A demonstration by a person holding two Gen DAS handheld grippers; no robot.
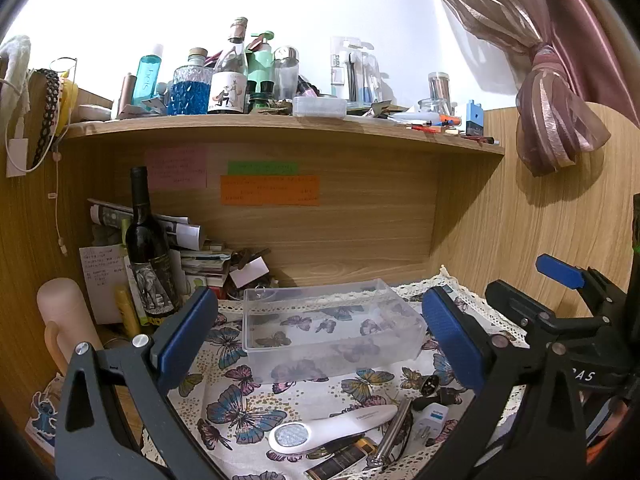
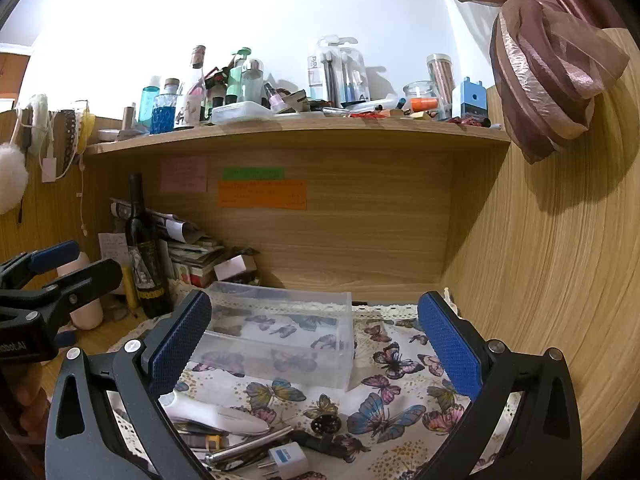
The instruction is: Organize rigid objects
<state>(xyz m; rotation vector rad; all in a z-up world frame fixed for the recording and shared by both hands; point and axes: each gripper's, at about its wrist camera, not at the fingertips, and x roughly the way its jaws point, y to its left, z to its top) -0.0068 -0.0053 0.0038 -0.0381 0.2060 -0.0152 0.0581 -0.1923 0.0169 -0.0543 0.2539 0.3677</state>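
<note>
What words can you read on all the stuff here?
"bois", running up the side of the turquoise bottle on the shelf.
"A+" on the toothbrush pack.
Sticky notes, the wine bottle label, the white device: too small or blurred to read.

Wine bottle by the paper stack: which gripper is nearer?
Left. The left gripper hangs open just right of the wine bottle, which stands beside its left finger. The right gripper is open farther right, with the left one between.
</note>
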